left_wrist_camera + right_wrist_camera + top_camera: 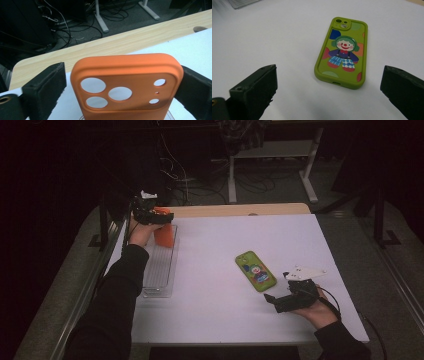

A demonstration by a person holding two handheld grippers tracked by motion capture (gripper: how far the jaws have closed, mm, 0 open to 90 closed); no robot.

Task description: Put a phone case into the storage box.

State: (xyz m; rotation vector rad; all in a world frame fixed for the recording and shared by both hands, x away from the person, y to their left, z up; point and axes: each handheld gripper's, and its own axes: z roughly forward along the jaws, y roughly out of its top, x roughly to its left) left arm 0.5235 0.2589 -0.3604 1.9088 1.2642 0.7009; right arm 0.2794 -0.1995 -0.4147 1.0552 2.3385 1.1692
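1. Orange phone case [126, 87] stood upright, camera cut-outs uppermost, between the jaws of the left gripper [159, 216], at about 10 o'clock on the table [220, 315]. Its lower end sat in the far end of a clear tray [159, 270].
2. Left jaws: spread. In the left gripper view a gap showed between the left pad and the case edge; the right pad lay close to the other edge, contact not certain. No pinch read from this.
3. Right gripper [278, 301] rested at about 4 o'clock, held in the person's hand, jaws spread wide and holding nothing.
4. Green phone case [342, 51] with a clown picture lay flat on the white table just ahead of the right jaws, near centre-right, well apart from the tray.
5. Step in hand, as judged: the orange case was being set into the tray and let go; placement looked all but done.
6. Next move, as judged: the left gripper should lift away without tipping the upright case, which may fall flat in the tray. The right jaws, already lined up, would then need to advance, straddle the green case across its narrow width and close on it.
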